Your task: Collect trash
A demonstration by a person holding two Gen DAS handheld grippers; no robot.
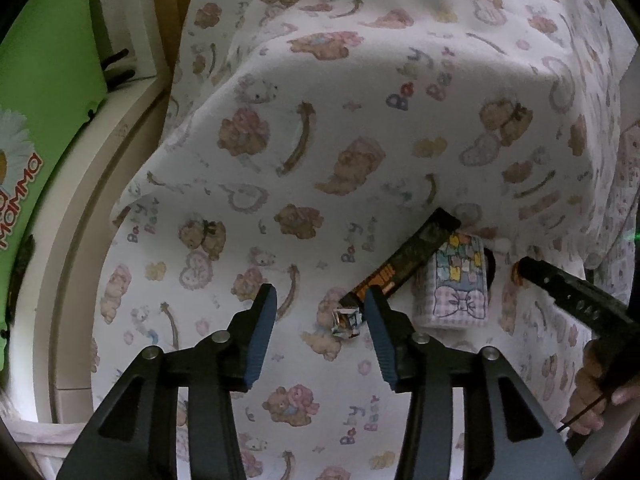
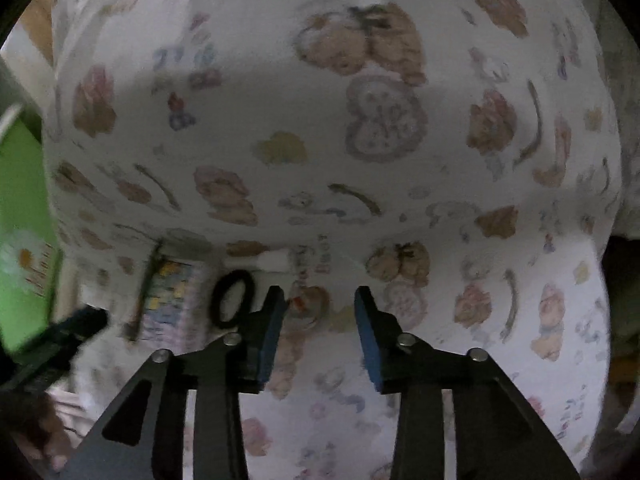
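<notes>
A small crumpled foil wrapper [image 1: 346, 322] lies on the bear-print sheet [image 1: 280, 80] between the fingers of my left gripper [image 1: 320, 304], close to the right-hand pad. No pad presses on it, and the gripper is open. A long dark bar wrapper [image 1: 404, 264] lies just beyond, leaning on a pastel pouch with a bow print [image 1: 456, 284]. My right gripper [image 1: 528, 270] comes in from the right, held by a hand [image 1: 592, 396]. In the blurred right wrist view my right gripper [image 2: 320, 300] is open over the sheet [image 2: 280, 120], with nothing between its pads.
A black ring-shaped band [image 2: 232, 300] and a small white piece [image 2: 276, 260] lie beside the pouch [image 2: 168, 296]. A green bag with a daisy print [image 1: 40, 80] stands at the left, past the beige bed rim [image 1: 80, 220]. The sheet rises in a hump further back.
</notes>
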